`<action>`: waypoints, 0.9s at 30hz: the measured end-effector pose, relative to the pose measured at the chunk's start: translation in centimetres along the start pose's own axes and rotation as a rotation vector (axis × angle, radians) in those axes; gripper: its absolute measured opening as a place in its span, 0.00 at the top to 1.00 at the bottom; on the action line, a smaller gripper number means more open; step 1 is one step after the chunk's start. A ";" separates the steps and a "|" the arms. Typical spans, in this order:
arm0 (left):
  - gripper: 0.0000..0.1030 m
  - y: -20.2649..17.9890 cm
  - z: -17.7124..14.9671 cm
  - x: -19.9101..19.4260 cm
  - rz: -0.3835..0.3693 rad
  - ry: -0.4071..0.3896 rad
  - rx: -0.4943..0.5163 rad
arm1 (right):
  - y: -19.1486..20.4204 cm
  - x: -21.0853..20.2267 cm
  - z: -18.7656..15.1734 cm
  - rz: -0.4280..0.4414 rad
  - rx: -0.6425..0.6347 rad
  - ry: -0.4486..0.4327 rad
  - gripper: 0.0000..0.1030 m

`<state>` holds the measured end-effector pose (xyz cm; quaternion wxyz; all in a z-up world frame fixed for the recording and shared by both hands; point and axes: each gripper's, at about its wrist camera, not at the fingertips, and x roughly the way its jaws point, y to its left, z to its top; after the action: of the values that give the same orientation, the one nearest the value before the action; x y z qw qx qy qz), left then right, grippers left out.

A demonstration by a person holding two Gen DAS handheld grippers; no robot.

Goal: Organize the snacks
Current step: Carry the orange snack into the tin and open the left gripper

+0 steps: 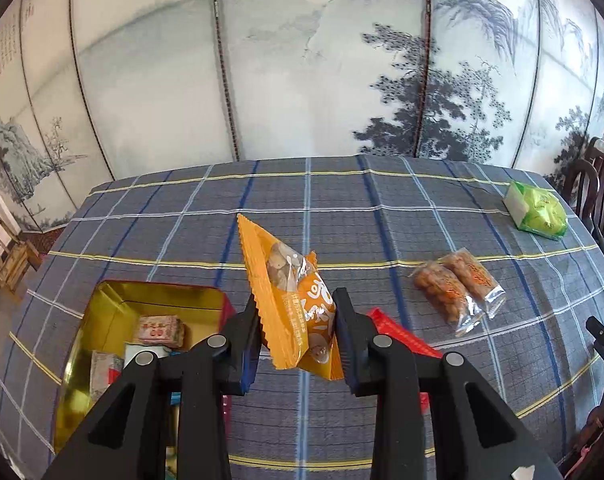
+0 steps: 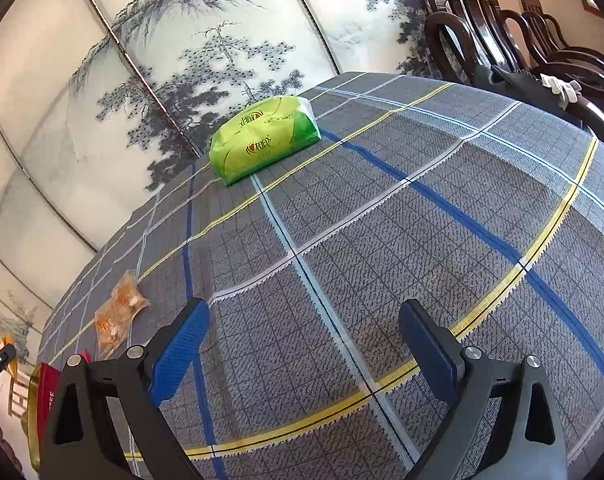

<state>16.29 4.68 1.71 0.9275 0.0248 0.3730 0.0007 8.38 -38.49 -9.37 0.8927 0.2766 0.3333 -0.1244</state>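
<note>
Keep the left gripper (image 1: 298,320) clamped on the orange snack packet (image 1: 292,300), held clear above the tablecloth (image 1: 382,208), and carry it over the open gold tin (image 1: 102,308) lying just to its left (already holding a few wrapped snacks (image 1: 160,332)). Release only once the dangling lower end sits inside the tin wall, avoiding the red lid (image 1: 398,336) beside it. Leave the right gripper (image 2: 302,344), jaws apart and empty, low over bare cloth, well short of the green pack (image 2: 262,136) and the two clear peanut packets (image 1: 458,288) still to collect.

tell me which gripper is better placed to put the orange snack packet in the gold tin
Left. The left gripper already clamps the orange snack packet, with the gold tin just beside it. The right gripper is open over bare tablecloth.
</note>
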 end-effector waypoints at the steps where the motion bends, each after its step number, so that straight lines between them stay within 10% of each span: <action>1: 0.71 1.2 0.0 0.0 0.006 0.005 -0.012 | 0.0 0.0 0.0 0.000 0.000 0.000 0.07; 13: 0.71 15.6 -1.0 2.3 0.131 0.114 -0.131 | 0.1 0.1 -0.1 -0.002 -0.004 0.001 0.05; 27: 0.71 16.3 -1.6 7.8 0.131 0.256 -0.086 | 0.1 0.1 -0.1 -0.002 -0.004 -0.001 0.04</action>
<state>21.06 21.22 -4.06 0.8704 0.0090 0.4855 0.0807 8.46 -38.35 -9.42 0.8933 0.2743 0.3334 -0.1248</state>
